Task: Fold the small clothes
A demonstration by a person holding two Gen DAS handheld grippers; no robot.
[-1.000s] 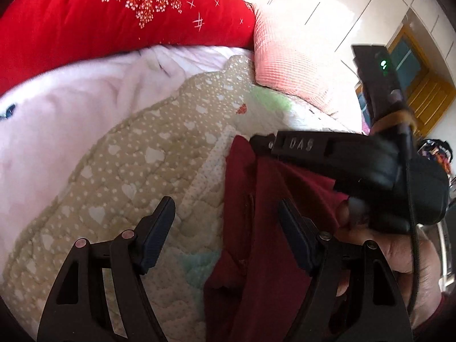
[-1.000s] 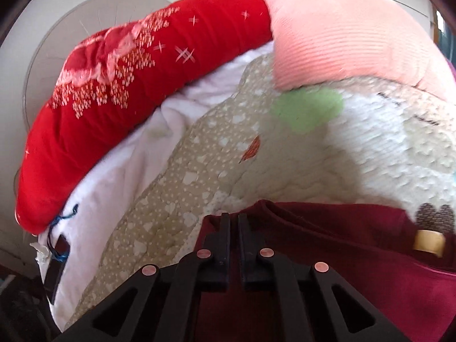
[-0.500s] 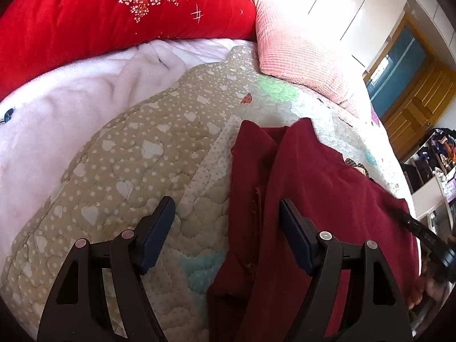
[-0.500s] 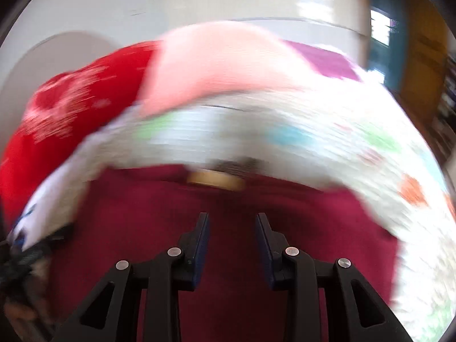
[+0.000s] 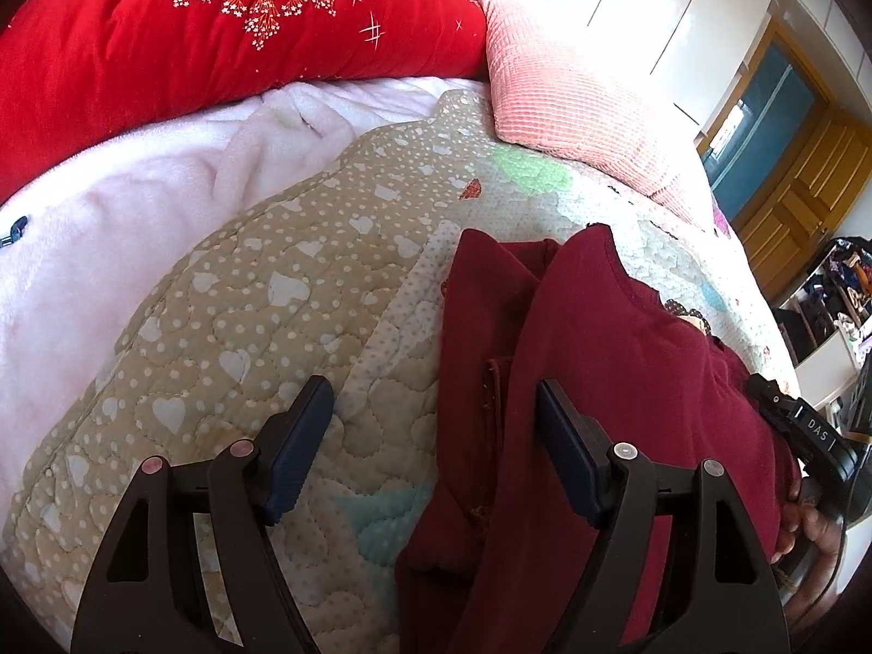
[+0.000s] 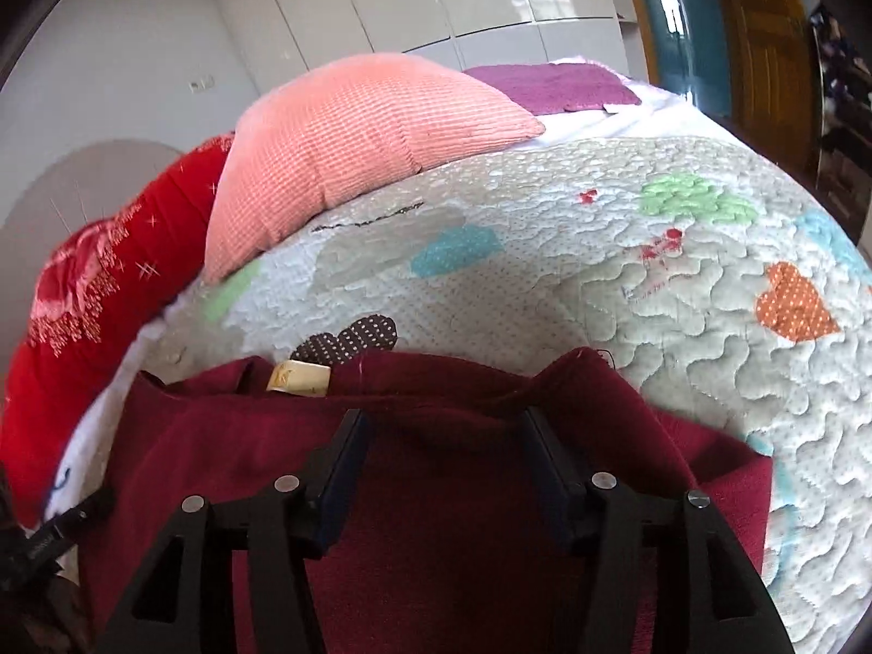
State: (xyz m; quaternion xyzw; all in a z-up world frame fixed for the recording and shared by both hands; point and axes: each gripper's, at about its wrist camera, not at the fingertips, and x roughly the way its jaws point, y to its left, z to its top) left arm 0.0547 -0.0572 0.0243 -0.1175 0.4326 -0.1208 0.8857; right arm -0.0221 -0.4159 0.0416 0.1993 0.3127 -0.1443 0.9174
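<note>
A dark red garment (image 5: 627, 381) lay on a quilt (image 5: 245, 327) spread over a bed, below a red pillow (image 5: 218, 27) and a pink pillow (image 6: 354, 152). One side appeared already folded over the middle, forming a long lengthwise flap; the rest looked not yet folded. The left gripper (image 5: 436, 436) hovered with jaws spread wide over the garment's left edge, pinching nothing. The right gripper (image 6: 444, 468) had just been opening its jaws above the cloth near the collar, holding nothing.
</note>
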